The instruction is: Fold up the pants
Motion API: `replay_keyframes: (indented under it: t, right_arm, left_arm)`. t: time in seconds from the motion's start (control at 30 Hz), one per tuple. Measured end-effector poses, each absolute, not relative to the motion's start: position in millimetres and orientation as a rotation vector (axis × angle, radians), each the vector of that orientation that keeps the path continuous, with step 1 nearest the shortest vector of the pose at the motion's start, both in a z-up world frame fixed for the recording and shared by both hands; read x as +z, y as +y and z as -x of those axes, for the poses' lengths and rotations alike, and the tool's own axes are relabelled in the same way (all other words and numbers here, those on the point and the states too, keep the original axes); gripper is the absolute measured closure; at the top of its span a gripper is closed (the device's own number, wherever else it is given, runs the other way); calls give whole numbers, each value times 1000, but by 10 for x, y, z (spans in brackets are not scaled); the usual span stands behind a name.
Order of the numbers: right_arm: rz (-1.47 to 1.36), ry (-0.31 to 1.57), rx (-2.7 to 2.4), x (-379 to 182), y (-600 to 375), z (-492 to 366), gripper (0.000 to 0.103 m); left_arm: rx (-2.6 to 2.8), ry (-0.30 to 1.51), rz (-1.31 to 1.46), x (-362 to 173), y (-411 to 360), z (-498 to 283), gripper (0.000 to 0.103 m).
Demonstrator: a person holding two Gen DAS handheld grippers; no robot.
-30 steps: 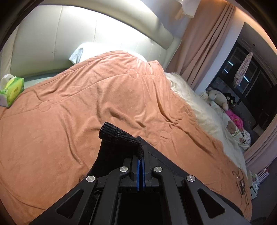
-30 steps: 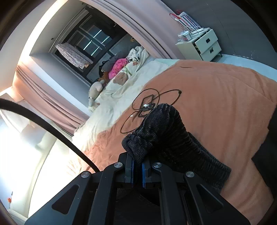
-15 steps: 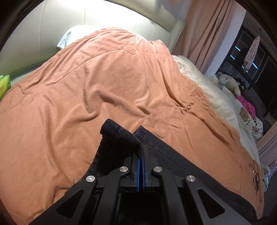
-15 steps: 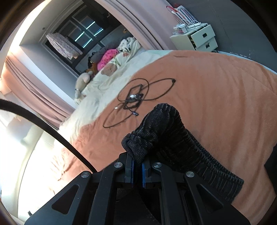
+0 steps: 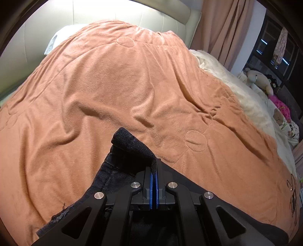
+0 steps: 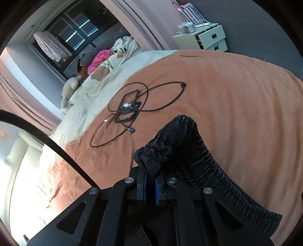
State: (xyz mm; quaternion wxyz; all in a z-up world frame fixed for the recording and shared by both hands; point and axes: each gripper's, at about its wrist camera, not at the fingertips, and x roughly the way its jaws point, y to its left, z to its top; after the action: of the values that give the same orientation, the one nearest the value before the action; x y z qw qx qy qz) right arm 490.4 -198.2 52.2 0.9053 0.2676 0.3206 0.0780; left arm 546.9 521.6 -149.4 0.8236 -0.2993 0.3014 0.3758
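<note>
The pants [image 5: 130, 151] are dark denim and lie on an orange blanket [image 5: 113, 90] on a bed. My left gripper [image 5: 153, 170] is shut on a folded hem edge of the pants, which sticks up above the fingers. The rest of the fabric runs down under the gripper. In the right wrist view my right gripper [image 6: 150, 176] is shut on the gathered elastic waistband of the pants [image 6: 178, 140], which bulges up and trails off to the lower right over the blanket [image 6: 236, 98].
A black cable loop with a small device [image 6: 130, 109] lies on the blanket ahead of the right gripper. Cream bedding and stuffed toys [image 5: 259, 81] lie along the far side. A white nightstand [image 6: 206, 37] stands beyond the bed. The headboard [image 5: 113, 17] is behind the blanket.
Both grippers have moved lower and forward over the bed, still holding the pants. The left view tilted down toward the blanket; the cable loop looks closer in the right view.
</note>
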Motion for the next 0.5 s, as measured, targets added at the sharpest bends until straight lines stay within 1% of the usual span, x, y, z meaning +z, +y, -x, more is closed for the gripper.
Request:
replay_keyframes:
  t: [0.2, 0.27, 0.33, 0.37, 0.4, 0.43, 0.47, 0.5]
  right_arm:
    - [-537, 688, 148, 482, -1801, -5061, 100]
    - [-527, 707, 144, 453, -1809, -5103, 99]
    - [-539, 715, 155, 442, -1827, -5081, 96]
    - [-541, 718, 164, 440, -1857, -5063, 92]
    - [-537, 722, 176, 453, -1876, -5048, 85]
    - [-535, 718, 205, 476, -1906, -5022, 77]
    - [-539, 695, 234, 510, -1949, -4973, 50]
    - [-536, 652, 239, 584, -1986, -4866, 28]
  left_arm:
    - [837, 696, 655, -1746, 5333, -5655, 101]
    - [827, 740, 664, -1818, 5357, -5716, 100]
    - [809, 776, 673, -1858, 5366, -5728, 93]
    - [796, 769, 672, -1843, 5354, -5715, 81]
    - [776, 752, 664, -1802, 5333, -5670, 59]
    - [773, 741, 654, -1764, 5314, -5631, 46]
    - [776, 728, 643, -1717, 5293, -5582, 30]
    - [772, 706, 627, -1660, 5260, -5519, 28]
